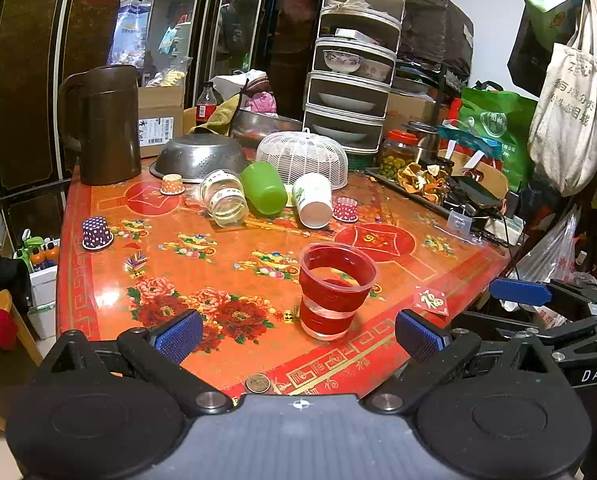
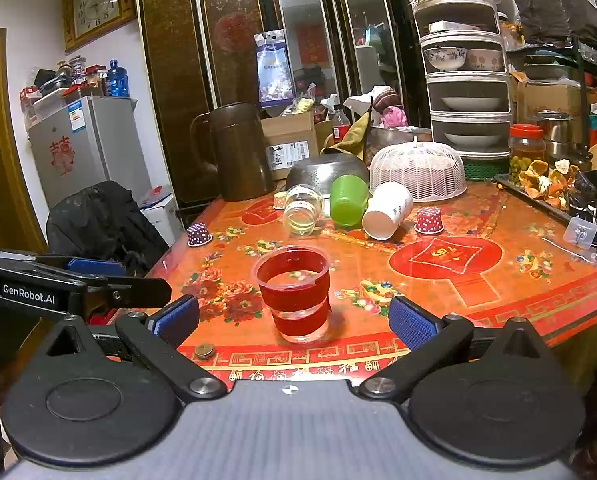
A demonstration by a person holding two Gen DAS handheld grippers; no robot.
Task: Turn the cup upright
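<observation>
A clear plastic cup with red bands stands upright near the table's front edge; it also shows in the right wrist view. Behind it three cups lie on their sides: a glass one, a green one and a white paper one. My left gripper is open and empty, just short of the upright cup. My right gripper is open and empty, also just in front of that cup. The right gripper's blue fingertips show at the right of the left wrist view.
Small dotted cups stand upside down: purple, red, orange. At the back are a brown jug, a steel colander, a white mesh food cover and a dish rack. A tray of clutter fills the right side.
</observation>
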